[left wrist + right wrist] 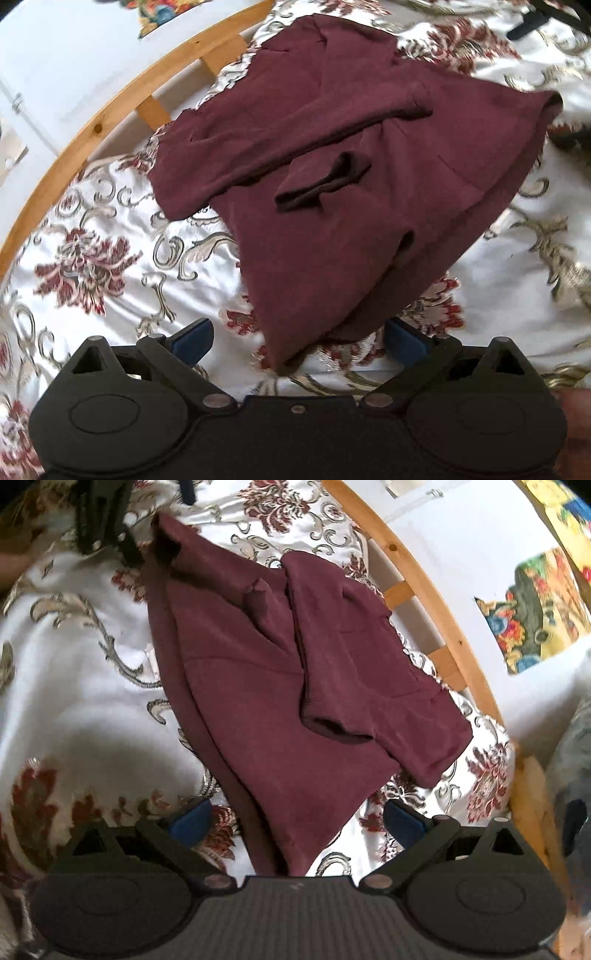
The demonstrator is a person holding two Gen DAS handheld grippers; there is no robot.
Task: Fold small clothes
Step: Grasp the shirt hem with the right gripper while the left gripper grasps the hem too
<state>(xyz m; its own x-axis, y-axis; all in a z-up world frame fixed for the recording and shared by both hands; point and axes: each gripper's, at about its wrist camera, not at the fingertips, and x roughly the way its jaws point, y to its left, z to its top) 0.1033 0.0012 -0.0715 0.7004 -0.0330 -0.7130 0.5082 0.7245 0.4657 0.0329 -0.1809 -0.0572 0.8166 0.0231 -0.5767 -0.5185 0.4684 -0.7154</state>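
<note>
Maroon garment (332, 155) lies spread on the floral bedspread (92, 258).
My left tool (297, 338) and right tool (297, 818) both gape apart, a hem corner between each.

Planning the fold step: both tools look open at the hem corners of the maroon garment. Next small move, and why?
Probably close both tools on the hem corners. The left tool and right tool are open, each straddling a corner of the maroon garment, whose sleeves already lie folded in on the bedspread.
</note>
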